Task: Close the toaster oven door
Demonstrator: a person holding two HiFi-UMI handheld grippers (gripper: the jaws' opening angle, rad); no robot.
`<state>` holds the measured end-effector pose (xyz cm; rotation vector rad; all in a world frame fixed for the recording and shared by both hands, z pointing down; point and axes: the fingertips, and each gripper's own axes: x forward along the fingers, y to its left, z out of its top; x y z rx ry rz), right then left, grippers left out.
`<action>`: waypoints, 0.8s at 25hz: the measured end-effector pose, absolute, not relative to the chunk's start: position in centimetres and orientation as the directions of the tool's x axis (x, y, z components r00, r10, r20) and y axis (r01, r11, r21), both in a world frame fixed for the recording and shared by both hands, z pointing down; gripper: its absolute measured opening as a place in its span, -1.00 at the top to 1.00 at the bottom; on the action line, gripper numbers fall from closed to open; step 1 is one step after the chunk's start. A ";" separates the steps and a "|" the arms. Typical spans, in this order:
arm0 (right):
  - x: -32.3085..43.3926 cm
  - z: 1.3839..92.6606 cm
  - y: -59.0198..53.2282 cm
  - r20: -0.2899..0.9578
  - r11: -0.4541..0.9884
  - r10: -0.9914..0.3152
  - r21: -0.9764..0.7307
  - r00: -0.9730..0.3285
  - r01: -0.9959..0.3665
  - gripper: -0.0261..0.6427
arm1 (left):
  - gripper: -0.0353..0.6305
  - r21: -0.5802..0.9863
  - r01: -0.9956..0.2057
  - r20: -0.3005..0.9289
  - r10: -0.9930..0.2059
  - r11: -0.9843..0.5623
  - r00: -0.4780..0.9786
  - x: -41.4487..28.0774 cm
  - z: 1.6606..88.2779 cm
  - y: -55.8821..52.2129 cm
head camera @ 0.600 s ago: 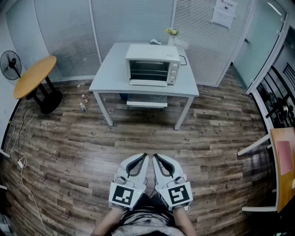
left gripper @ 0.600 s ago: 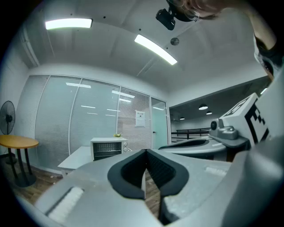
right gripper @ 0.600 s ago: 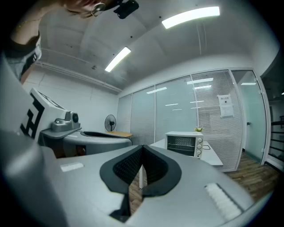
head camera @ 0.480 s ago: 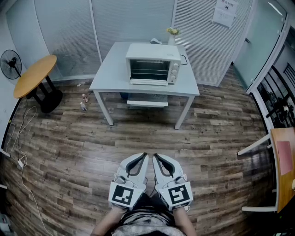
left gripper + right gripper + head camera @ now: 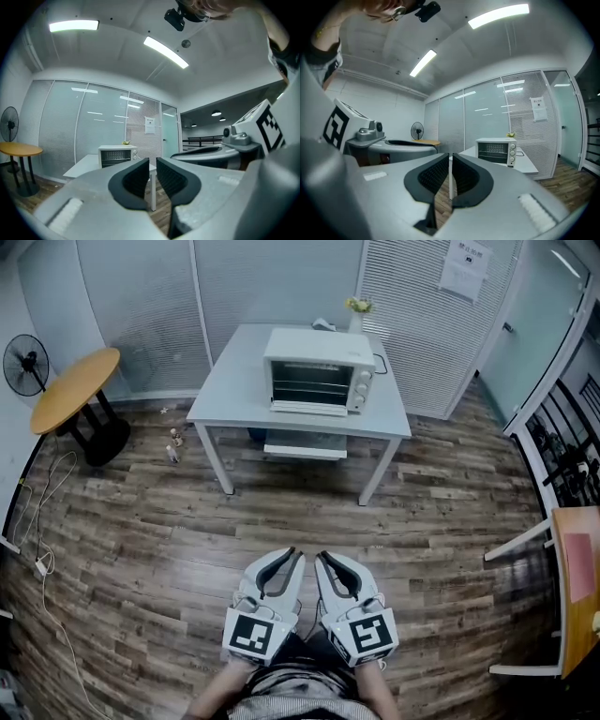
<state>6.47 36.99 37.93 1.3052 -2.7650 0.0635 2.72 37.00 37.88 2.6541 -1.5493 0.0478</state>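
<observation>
Currently: toaster oven [image 5: 317, 371] sits toward the back of the white desk [image 5: 230, 390], front facing the person. Its door [image 5: 305, 410] looks dropped open, a pale flap lying about level at the front lip; too small to fix the angle. Cavity: wire racks show, nothing on them that I can make out. Just behind the oven a small vase [image 5: 354, 322] holds yellow flowers [image 5: 354, 305]. A cord [image 5: 380, 362] leaves the oven's right side.

Left tool [image 5: 289, 557] and right tool [image 5: 323, 560]: side by side, low, near the person's body, pointing level toward the desk and well apart from it across wood floor [image 5: 281, 512]. On each, the jaws are nearly together with only a thin slit, nothing between them.

Judgement: approach not yet made, door not yet touched.

Risks:
- A closed tool tip under the flap has little purchase; it may slip and let the door fall back.
- A hard push could slide the oven rearward into the vase, or slam the door.
- Floor cable [image 5: 40, 565] lies far left, off the direct path.
</observation>
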 end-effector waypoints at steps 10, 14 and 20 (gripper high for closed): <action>6.1 38.3 36.1 0.107 0.630 -0.772 -0.001 -0.626 -0.777 0.72 | 0.63 0.063 -0.878 0.058 -0.876 -0.475 0.478 1.2 38.4 36.5; 5.8 38.7 36.2 0.117 0.633 -0.769 -0.006 -0.629 -0.774 0.71 | 0.63 0.075 -0.876 0.064 -0.874 -0.477 0.482 0.9 38.6 36.6; 5.6 38.8 35.9 0.119 0.634 -0.767 -0.013 -0.631 -0.773 0.71 | 0.63 0.075 -0.878 0.075 -0.876 -0.472 0.477 0.6 39.0 36.5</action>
